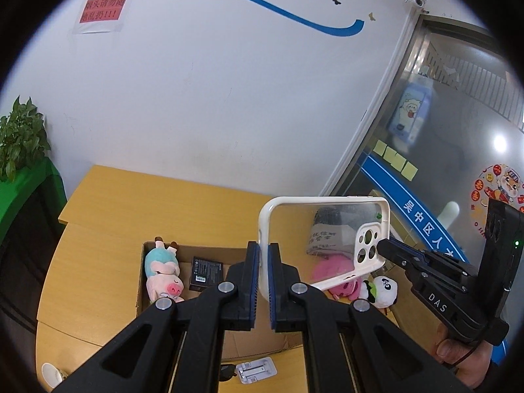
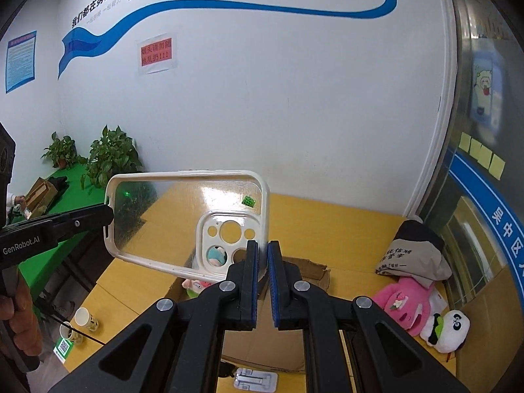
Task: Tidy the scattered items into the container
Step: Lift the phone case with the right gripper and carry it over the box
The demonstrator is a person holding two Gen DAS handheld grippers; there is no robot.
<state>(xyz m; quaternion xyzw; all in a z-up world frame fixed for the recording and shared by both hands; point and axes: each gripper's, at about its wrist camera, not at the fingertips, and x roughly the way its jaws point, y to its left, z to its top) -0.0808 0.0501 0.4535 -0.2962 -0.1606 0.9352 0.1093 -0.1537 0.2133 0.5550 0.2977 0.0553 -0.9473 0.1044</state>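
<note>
A clear phone case [image 1: 324, 239] with a white rim is held in the air above the cardboard box [image 1: 209, 252]. My left gripper [image 1: 263, 255] is shut on its left edge. My right gripper [image 2: 263, 255] is shut on its camera-cutout end [image 2: 226, 239]; it also shows in the left wrist view [image 1: 386, 247]. The case fills the middle of the right wrist view [image 2: 183, 209]. In the box lie a pig plush [image 1: 162, 271] and a black packet [image 1: 206, 273].
On the yellow table [image 1: 108, 216] to the right lie a pink plush [image 2: 402, 304], a panda plush [image 2: 447, 329] and a grey bag [image 2: 416, 255]. A white stand [image 1: 255, 370] lies in front of the box. Paper cups [image 2: 83, 321] and plants [image 2: 111, 157] are at left.
</note>
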